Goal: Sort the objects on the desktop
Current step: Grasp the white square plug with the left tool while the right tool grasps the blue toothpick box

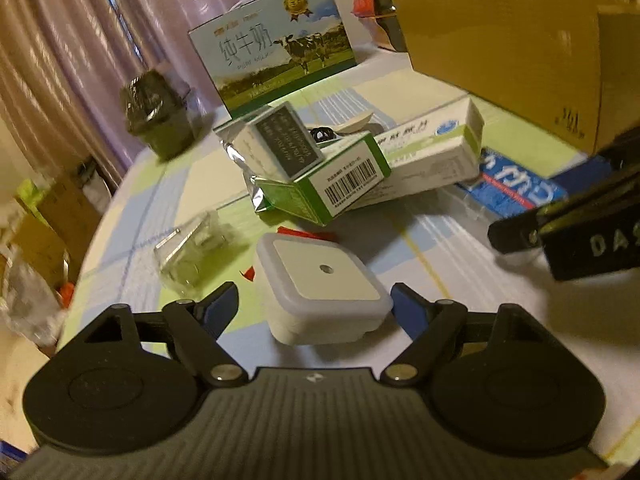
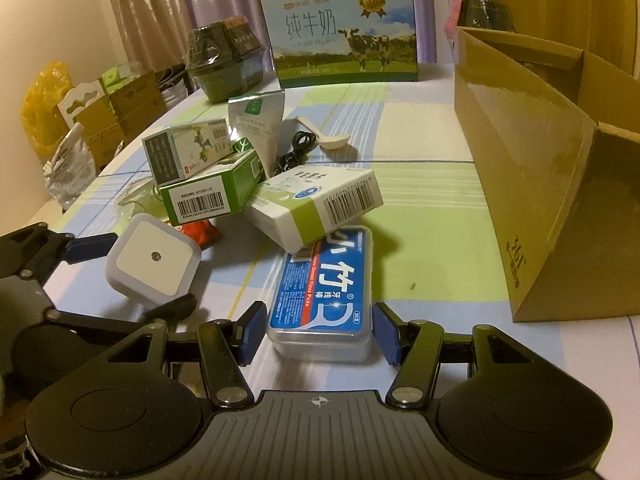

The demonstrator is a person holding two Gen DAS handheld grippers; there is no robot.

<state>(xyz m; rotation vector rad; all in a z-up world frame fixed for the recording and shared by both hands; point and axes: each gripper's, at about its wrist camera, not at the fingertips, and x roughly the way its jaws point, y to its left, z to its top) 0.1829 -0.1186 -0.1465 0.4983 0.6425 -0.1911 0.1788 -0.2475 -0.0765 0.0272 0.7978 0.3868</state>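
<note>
On the checked table (image 2: 420,152), two wide-open grippers straddle one night-light (image 1: 320,280) and one floss box (image 2: 324,280).

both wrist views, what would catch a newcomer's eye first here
Each gripper is open around its own item: the left gripper brackets a white square night light, the right gripper a clear floss pick box with a blue label. Behind them lies a tumbled pile of green and white cartons, with a milk box showing a cow at the table's far edge and a big open cardboard box on the right.
</note>
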